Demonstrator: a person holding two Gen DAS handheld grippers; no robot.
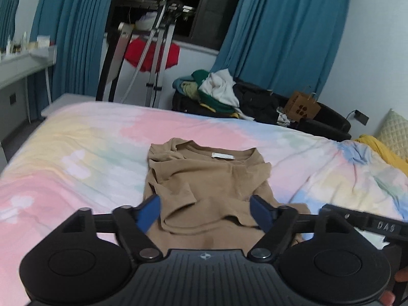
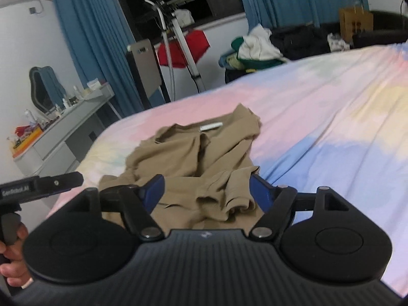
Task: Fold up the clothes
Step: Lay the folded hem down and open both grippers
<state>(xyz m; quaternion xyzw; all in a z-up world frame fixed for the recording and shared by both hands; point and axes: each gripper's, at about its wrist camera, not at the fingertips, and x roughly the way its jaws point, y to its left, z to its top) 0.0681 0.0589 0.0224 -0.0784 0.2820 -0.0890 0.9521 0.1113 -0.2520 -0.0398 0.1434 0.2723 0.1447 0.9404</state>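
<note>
Here, a tan shirt (image 1: 204, 178) lies crumpled on a pastel bed (image 1: 76, 153).

From left to right: the left gripper (image 1: 205, 210) hangs wide open over the shirt's near edge, gripping nothing; the right gripper (image 2: 206, 190) is likewise spread wide and empty above the shirt.

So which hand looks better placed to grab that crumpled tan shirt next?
Probably the right gripper: its open jaws straddle a bunched fold of the tan cotton shirt. The left gripper is open over flatter cloth.
</note>
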